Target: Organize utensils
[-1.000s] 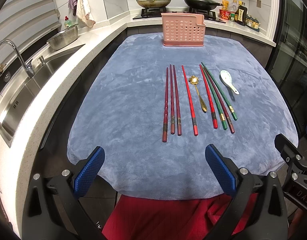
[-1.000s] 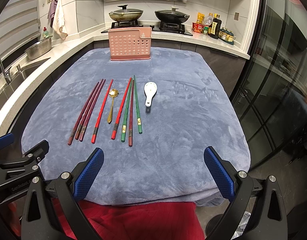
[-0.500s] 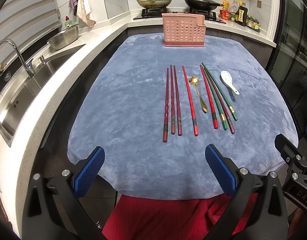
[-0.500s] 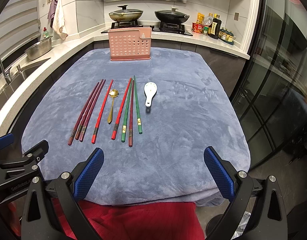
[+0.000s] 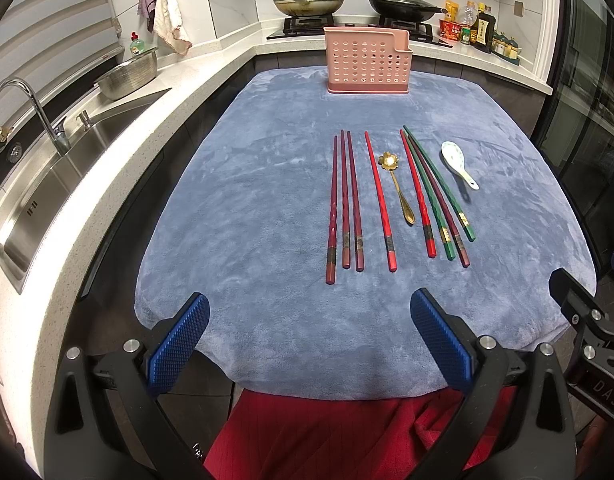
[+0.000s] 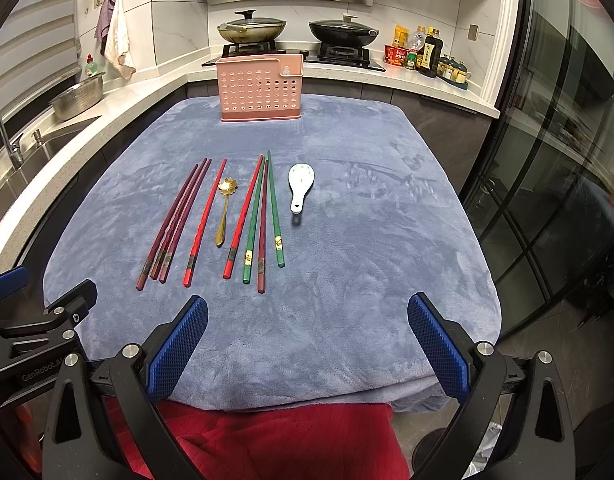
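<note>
Several chopsticks lie side by side on a grey-blue cloth [image 5: 247,200]: dark red ones [image 5: 345,204] at the left, a bright red one [image 5: 381,202], then red and green ones [image 5: 435,192]. A gold spoon [image 5: 399,188] lies between them and a white ceramic spoon [image 5: 459,164] at the right. A pink perforated utensil holder [image 5: 367,60] stands at the cloth's far edge. My left gripper [image 5: 309,332] is open and empty near the cloth's front edge. In the right wrist view the chopsticks [image 6: 255,216], white spoon [image 6: 300,186] and holder [image 6: 261,88] show; my right gripper [image 6: 307,340] is open and empty.
A sink [image 5: 47,168] with a tap and a metal bowl [image 5: 127,76] lie along the left counter. Two lidded pans [image 5: 309,0] sit on the stove behind the holder, bottles [image 5: 477,28] to its right. Glass doors [image 6: 567,160] stand at the right. Red fabric [image 5: 327,432] lies below the grippers.
</note>
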The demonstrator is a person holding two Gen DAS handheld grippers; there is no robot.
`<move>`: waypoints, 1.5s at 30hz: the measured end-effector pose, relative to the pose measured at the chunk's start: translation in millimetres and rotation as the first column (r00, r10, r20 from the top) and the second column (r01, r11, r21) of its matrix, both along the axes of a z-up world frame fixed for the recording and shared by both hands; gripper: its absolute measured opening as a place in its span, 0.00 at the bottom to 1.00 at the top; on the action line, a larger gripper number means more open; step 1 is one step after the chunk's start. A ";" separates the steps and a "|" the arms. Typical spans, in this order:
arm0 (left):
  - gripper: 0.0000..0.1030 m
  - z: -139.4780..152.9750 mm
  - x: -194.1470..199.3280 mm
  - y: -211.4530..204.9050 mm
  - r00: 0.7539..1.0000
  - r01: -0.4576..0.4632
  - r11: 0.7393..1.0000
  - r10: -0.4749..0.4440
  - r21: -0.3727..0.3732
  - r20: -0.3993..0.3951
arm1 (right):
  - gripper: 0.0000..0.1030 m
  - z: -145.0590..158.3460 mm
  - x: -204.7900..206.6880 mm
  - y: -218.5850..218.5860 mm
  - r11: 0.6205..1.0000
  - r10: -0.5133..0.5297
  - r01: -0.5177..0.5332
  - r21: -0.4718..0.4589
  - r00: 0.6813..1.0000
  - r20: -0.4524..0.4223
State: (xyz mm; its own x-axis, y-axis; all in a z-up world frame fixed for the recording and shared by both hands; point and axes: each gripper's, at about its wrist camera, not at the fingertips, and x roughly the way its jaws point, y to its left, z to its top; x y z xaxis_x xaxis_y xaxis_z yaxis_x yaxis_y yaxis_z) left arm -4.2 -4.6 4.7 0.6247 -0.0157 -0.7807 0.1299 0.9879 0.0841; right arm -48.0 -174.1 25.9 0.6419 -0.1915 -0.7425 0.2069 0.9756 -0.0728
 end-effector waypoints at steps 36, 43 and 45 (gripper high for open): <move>0.93 0.4 -0.9 0.1 1.000 -0.005 1.000 0.005 0.000 0.003 | 0.94 -2.6 -0.4 -1.6 1.000 -0.001 0.001 0.001 1.000 0.002; 0.93 6.4 6.7 11.4 1.000 -0.012 1.000 0.011 -0.027 -0.017 | 0.94 -0.1 2.1 -3.1 1.000 -0.009 0.009 0.009 1.000 -0.005; 0.93 0.9 12.6 14.7 0.999 -0.013 0.999 0.011 -0.050 -0.034 | 0.94 -0.7 4.8 -3.6 1.000 -0.013 0.013 0.013 1.000 -0.011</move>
